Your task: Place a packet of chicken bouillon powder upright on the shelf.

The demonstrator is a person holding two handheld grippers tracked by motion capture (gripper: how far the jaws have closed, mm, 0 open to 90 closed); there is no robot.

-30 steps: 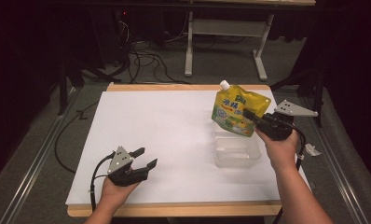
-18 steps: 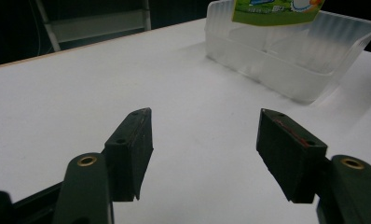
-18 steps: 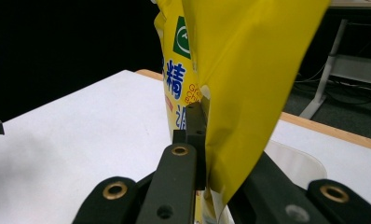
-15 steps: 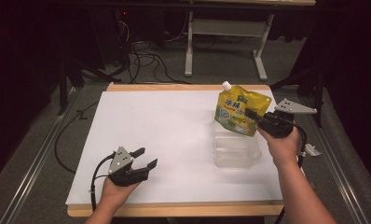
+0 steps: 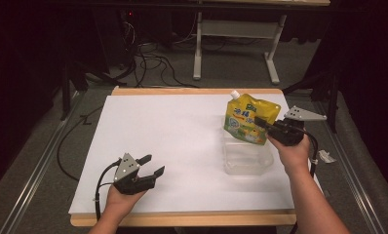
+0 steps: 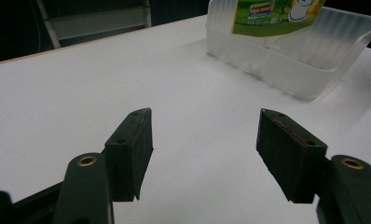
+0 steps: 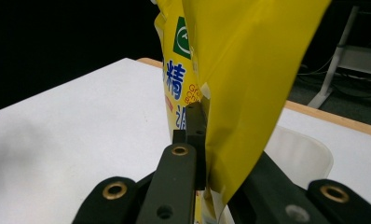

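A yellow spouted pouch with green and blue print hangs upright over a clear plastic tub on the white table. My right gripper is shut on the pouch's right edge; in the right gripper view the jaws pinch the yellow pouch with the tub's rim below. The pouch's bottom sits at or just inside the tub in the left gripper view. My left gripper rests open near the table's front left, with bare table between its fingers.
White paper covers the wooden table top. A small white scrap lies off the right edge. Cables and a desk frame lie on the floor beyond the far edge.
My right gripper has carried the pouch slightly up and away, above the tub. The left gripper has stayed put.
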